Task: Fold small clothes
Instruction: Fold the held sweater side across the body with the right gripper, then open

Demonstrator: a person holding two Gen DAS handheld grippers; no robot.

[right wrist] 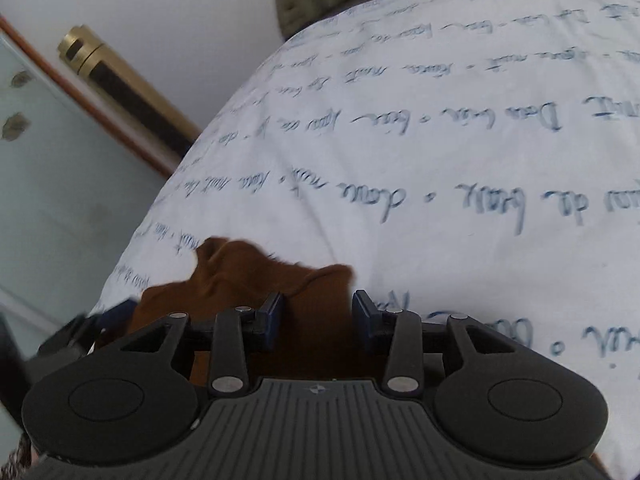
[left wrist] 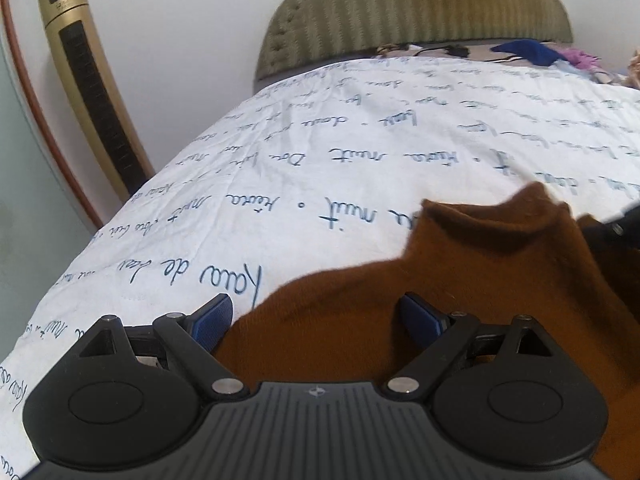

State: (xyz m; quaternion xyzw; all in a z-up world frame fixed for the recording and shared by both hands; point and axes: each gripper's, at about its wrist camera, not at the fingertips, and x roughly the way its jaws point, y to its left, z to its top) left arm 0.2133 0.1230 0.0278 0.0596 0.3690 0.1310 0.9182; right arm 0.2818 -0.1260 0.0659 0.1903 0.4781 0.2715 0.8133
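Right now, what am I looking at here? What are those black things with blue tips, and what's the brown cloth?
Those are two hand-held grippers a person carries, each with a camera looking along its jaws. One picture comes from the left gripper, the other from the right gripper. Both have their jaws open, with a brown sock lying between them on a white bedsheet printed with blue handwriting. Nothing is clamped yet. Behind stand a gold tower fan and an olive headboard.

One brown garment (left wrist: 460, 280), two hand-held grippers, one tower fan (left wrist: 92, 92), one headboard (left wrist: 416, 12).
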